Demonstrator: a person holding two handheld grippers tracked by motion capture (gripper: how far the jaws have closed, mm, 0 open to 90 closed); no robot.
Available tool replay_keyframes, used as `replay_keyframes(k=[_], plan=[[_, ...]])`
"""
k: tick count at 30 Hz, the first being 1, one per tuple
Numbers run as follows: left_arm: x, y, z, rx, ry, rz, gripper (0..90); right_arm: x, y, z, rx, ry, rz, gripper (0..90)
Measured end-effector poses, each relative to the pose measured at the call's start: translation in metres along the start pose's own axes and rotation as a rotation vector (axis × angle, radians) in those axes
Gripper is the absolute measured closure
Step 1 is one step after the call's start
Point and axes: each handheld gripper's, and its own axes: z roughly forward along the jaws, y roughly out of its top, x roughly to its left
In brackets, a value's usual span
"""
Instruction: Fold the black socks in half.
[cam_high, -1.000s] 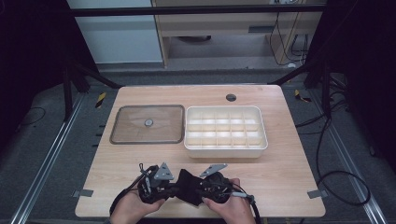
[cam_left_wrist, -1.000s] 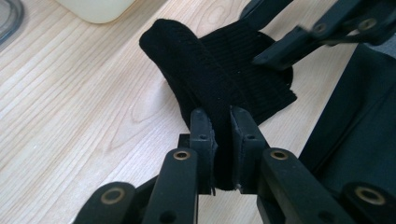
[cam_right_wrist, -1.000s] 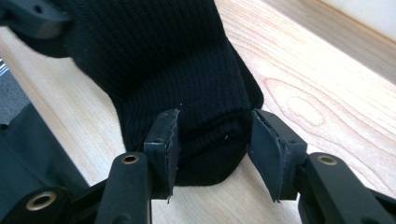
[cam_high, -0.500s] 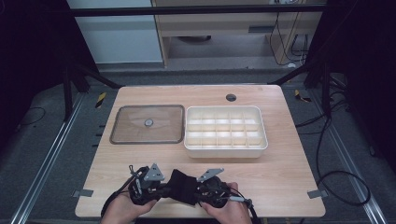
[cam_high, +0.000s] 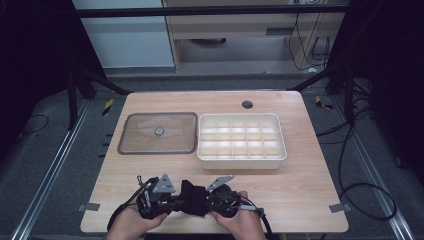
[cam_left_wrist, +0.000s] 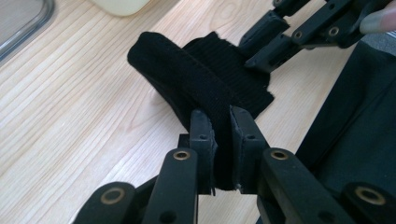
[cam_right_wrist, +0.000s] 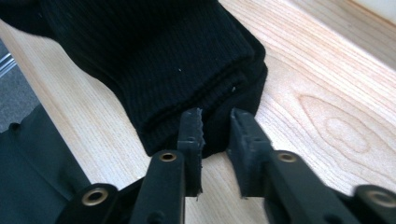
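High view, left tongs and right tongs apparently both pinching black cloth.

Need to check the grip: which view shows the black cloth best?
The left gripper view: the black cloth rises folded from the left gripper toward the right gripper. The right gripper view shows its ribbed edge close up; the high view, a small dark patch between the hands.

We hold both grippers, left & right, at the near edge of the pale wooden table, black cloth btwn them. Behind: clear rectangular lid beside white compartmented plastic tray.
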Motion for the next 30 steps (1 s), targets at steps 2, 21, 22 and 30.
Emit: replay_keyframes(k=[2,21,22,30], plan=[[-0.003,0.004,0.002,0.003,-0.003,0.012,80.6,0.000,-0.001,-0.003,-0.003,-0.001,-0.004,70.7],[-0.022,0.024,0.017,0.002,-0.029,0.069,80.6,-0.012,-0.015,-0.009,-0.024,0.005,0.032,76.1],[-0.023,0.025,0.019,0.003,-0.032,0.072,80.6,-0.012,-0.015,-0.009,-0.022,0.004,0.033,76.1],[-0.030,0.028,0.029,0.003,-0.059,0.077,80.6,-0.014,-0.018,-0.006,-0.022,0.014,0.042,74.3]])
